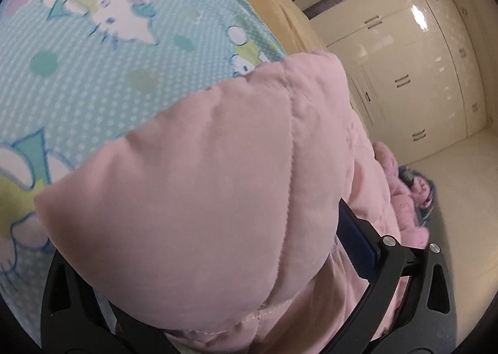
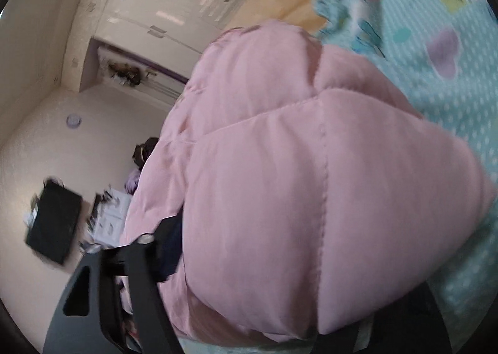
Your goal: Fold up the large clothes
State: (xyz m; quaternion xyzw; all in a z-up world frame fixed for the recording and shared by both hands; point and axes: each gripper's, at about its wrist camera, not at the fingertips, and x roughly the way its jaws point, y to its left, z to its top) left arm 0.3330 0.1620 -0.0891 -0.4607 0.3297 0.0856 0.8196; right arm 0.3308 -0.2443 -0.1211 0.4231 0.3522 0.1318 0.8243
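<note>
A pink quilted puffer jacket (image 1: 218, 182) fills both views, lifted over a teal cartoon-print bedsheet (image 1: 93, 73) at ten o'clock. The left gripper (image 1: 233, 307) and right gripper (image 2: 264, 291) each pinch padded fabric. Likely mid-fold; next, lay the held edge flat.

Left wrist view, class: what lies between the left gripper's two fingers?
Bunched fabric of the pink padded jacket fills the gap between the left gripper fingers, shown in the left wrist view.
</note>
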